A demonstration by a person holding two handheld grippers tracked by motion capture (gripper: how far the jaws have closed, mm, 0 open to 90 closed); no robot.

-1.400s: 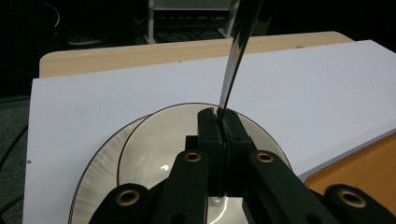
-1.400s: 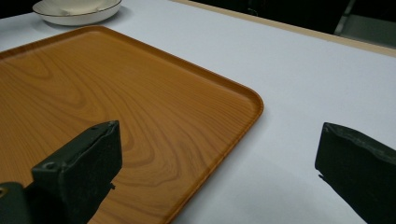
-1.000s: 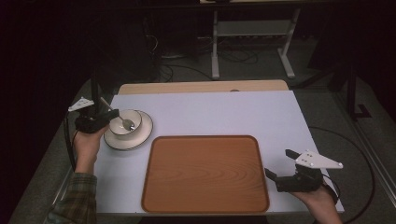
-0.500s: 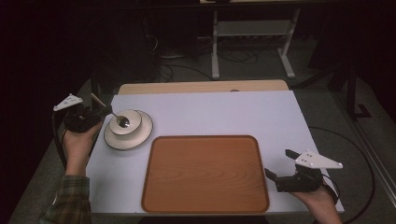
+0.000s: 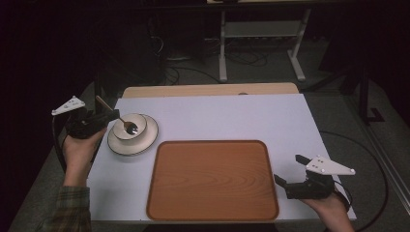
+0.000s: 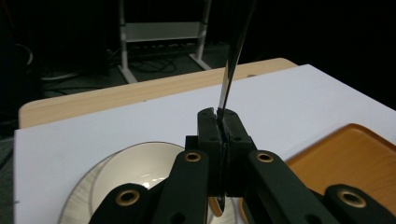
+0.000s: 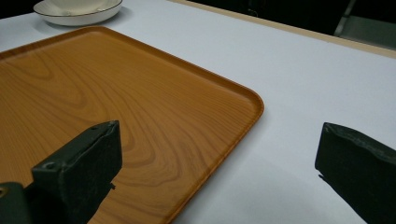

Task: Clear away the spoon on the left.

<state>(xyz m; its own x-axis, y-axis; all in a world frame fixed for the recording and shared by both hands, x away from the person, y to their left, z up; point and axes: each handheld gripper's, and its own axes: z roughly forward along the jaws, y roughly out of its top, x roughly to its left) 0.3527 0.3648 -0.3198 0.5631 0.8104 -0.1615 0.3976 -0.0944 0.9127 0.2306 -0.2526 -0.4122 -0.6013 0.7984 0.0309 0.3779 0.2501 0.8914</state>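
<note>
The spoon (image 5: 124,123) is pinched by its handle between the pressed-together fingers of the left gripper (image 5: 109,116), its scoop end hanging over the bowl (image 5: 129,126) (which sits on a plate (image 5: 133,144)) at the left of the surface (image 5: 232,116). The right gripper (image 5: 289,173), fingers spread, rests by the wooden tray (image 5: 212,180).

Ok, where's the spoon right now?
The spoon is pinched in the left claw at the table's left side in the high view, its head over the bowl on the plate.
</note>
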